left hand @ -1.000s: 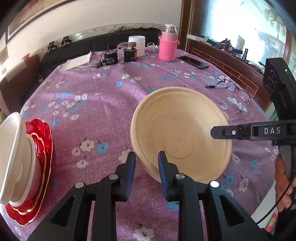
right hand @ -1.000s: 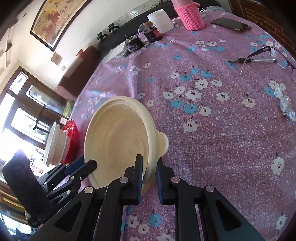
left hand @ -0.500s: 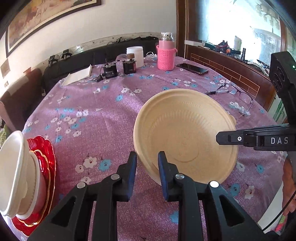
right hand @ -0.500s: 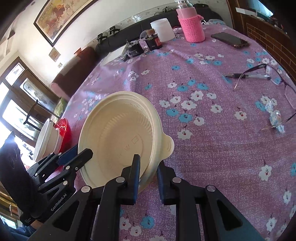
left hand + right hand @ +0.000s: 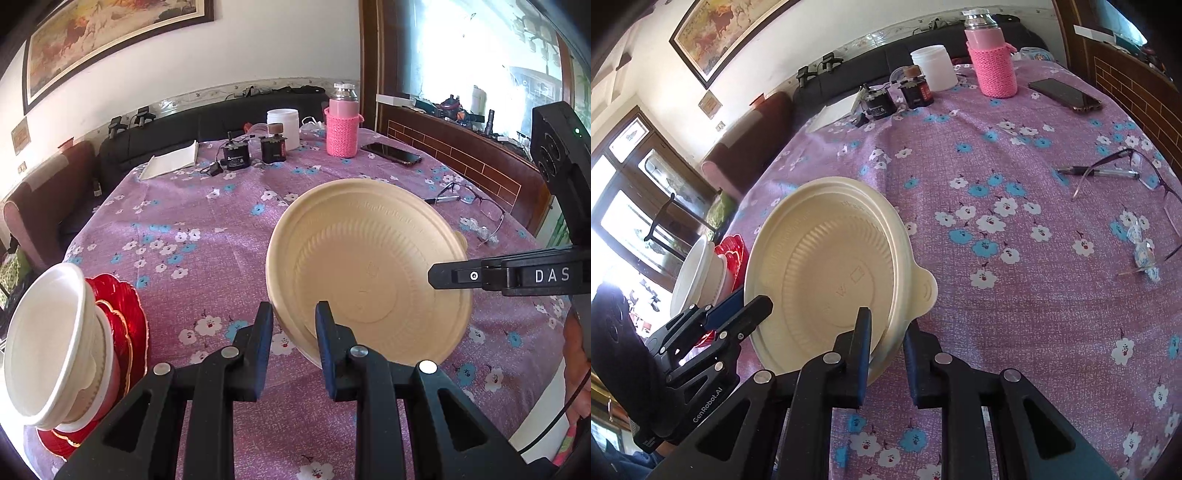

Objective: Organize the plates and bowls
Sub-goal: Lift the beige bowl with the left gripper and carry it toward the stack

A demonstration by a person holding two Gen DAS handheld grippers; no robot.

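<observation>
A cream plastic bowl (image 5: pixel 369 266) with a tab handle is held tilted above the purple floral tablecloth (image 5: pixel 192 229). My left gripper (image 5: pixel 293 325) is shut on its near rim. My right gripper (image 5: pixel 884 336) is shut on the opposite rim, next to the tab (image 5: pixel 925 291); the bowl also shows in the right wrist view (image 5: pixel 827 273). The right gripper shows in the left wrist view (image 5: pixel 458 276) and the left in the right wrist view (image 5: pixel 738 314). At the table's left edge a stack of white bowls (image 5: pixel 51 343) sits on red plates (image 5: pixel 125 325).
At the far side stand a pink-sleeved bottle (image 5: pixel 342 125), a white jar (image 5: pixel 282 125), two small black devices (image 5: pixel 251 153), a notebook (image 5: pixel 171 162) and a phone (image 5: pixel 391 153). Glasses (image 5: pixel 1130 170), a pen and a wrapper (image 5: pixel 1143 254) lie at the right.
Both grippers have lifted the cream bowl higher off the table, still gripping its opposite rims. The stack at the left has not moved.
</observation>
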